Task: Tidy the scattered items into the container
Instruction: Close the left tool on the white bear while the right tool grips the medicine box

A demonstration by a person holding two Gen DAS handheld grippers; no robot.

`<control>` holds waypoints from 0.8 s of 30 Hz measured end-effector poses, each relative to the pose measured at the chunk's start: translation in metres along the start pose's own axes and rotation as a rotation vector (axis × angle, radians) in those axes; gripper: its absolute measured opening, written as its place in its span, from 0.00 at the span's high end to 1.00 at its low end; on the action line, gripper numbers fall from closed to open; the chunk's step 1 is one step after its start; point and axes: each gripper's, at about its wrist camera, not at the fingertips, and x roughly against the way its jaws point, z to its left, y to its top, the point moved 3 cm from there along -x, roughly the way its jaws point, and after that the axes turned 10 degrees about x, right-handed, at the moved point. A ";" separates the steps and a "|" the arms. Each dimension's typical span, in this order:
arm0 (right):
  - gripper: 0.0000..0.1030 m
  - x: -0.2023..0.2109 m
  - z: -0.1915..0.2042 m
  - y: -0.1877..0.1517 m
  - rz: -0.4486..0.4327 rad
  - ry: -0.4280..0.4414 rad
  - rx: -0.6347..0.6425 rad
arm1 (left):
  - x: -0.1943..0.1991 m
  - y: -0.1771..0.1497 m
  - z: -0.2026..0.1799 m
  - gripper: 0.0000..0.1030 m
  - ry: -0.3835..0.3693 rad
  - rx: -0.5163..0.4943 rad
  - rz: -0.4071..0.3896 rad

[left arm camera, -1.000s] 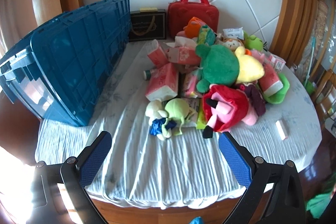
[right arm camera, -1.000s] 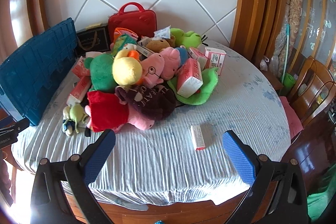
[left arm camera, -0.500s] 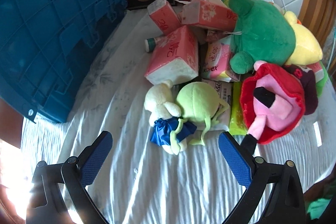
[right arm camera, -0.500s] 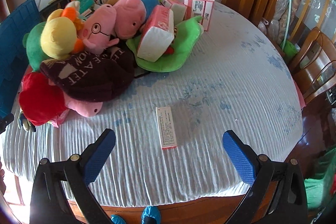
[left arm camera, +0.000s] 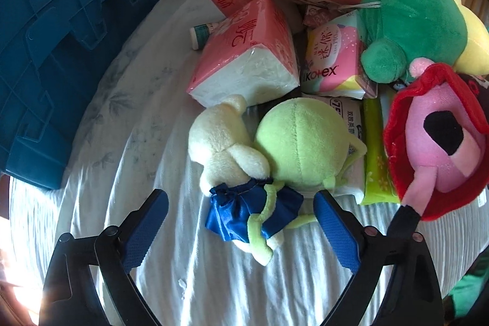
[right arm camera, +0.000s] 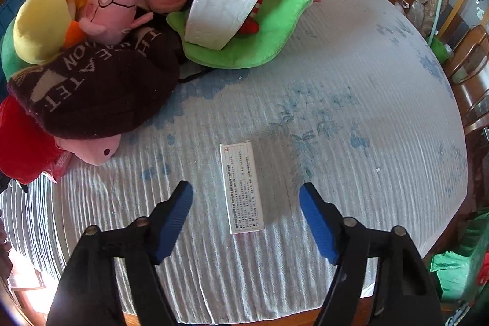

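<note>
A cream plush in blue shorts (left arm camera: 244, 213), tangled with a lime-green plush (left arm camera: 299, 142), lies on the white tablecloth (left arm camera: 128, 142). My left gripper (left arm camera: 241, 213) straddles the blue shorts; its jaws are closing and the pads stand clear of the cloth toy. The blue crate (left arm camera: 61, 51) lies on its side at the left. In the right wrist view a small white box (right arm camera: 243, 188) lies flat on the cloth. My right gripper (right arm camera: 244, 191) has the box between its closing jaws, with gaps on both sides.
Behind the plush lie pink tissue packs (left arm camera: 244, 57), a dark green plush (left arm camera: 409, 14) and a red-and-pink plush (left arm camera: 434, 142). In the right wrist view a heap of soft toys and a brown knit hat (right arm camera: 97, 90) fills the left. Wooden chairs (right arm camera: 470, 75) stand beyond the table's right edge.
Both grippers have come down close to the table, the left over the cream and green plush, the right over the small box. Both pairs of jaws have narrowed, the right more.
</note>
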 end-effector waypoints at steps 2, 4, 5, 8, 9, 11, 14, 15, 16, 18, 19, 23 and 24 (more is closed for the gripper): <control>0.32 -0.007 0.003 -0.002 0.016 0.001 0.005 | -0.009 0.000 -0.004 0.08 0.006 -0.017 0.023; 0.34 -0.014 0.005 -0.003 0.031 0.008 0.003 | -0.020 -0.002 -0.008 0.11 0.028 -0.044 0.041; 0.35 -0.017 0.006 -0.004 0.038 0.011 0.002 | -0.022 -0.003 -0.009 0.12 0.031 -0.053 0.040; 0.35 -0.022 0.009 -0.004 0.048 0.014 0.010 | -0.022 -0.004 -0.011 0.22 0.001 -0.053 0.048; 0.35 -0.023 0.010 -0.004 0.049 0.015 0.008 | -0.021 -0.004 -0.011 0.26 -0.009 -0.051 0.050; 0.35 -0.025 0.011 -0.004 0.050 0.016 0.006 | -0.017 -0.007 -0.010 0.35 -0.019 -0.055 0.047; 0.35 -0.025 0.012 -0.004 0.049 0.026 0.000 | -0.010 -0.009 -0.002 0.45 -0.046 -0.025 0.045; 0.34 -0.025 0.013 -0.005 0.051 0.036 0.000 | -0.008 -0.010 0.003 0.45 -0.065 -0.003 0.049; 0.29 -0.025 0.015 -0.005 0.052 0.043 0.008 | -0.007 -0.011 0.007 0.45 -0.076 0.017 0.055; 0.23 -0.025 0.017 -0.005 0.055 0.042 0.018 | -0.007 -0.012 0.011 0.45 -0.066 0.023 0.053; 0.23 -0.025 0.017 -0.005 0.055 0.038 0.022 | -0.006 -0.013 0.010 0.45 -0.053 0.014 0.052; 0.33 -0.021 0.019 -0.005 0.053 0.007 0.039 | -0.002 -0.014 0.004 0.60 -0.029 0.003 0.042; 0.39 -0.019 0.020 -0.005 0.052 -0.012 0.048 | -0.001 -0.013 0.004 0.68 -0.030 0.008 0.044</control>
